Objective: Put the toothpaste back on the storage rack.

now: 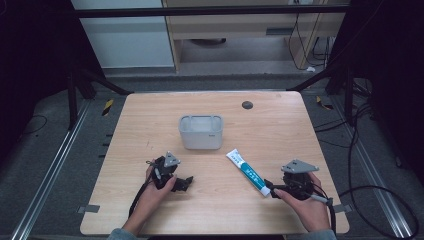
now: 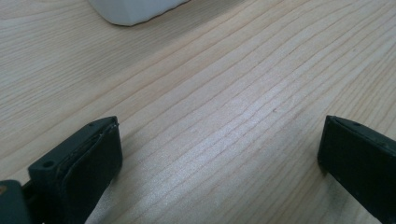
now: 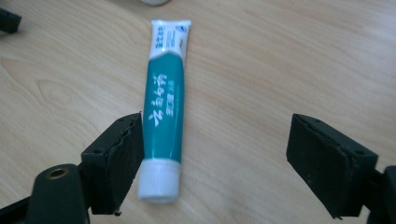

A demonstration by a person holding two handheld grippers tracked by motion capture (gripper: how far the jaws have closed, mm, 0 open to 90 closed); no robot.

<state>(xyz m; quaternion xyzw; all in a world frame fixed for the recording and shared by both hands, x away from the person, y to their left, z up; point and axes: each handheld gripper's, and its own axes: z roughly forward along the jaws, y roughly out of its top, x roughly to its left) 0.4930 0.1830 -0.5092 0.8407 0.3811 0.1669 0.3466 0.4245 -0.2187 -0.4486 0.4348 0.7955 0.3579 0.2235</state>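
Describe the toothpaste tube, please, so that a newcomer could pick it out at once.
On the wooden table, look just right of the grey tub at its middle. The toothpaste tube lies flat there, its white cap toward the right gripper. It alone is teal and white.

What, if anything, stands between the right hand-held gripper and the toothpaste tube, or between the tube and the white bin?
Nothing visible does. The right hand-held gripper is open at the cap end of the toothpaste tube, its jaws astride the cap. Only bare table lies between the tube and the white bin.
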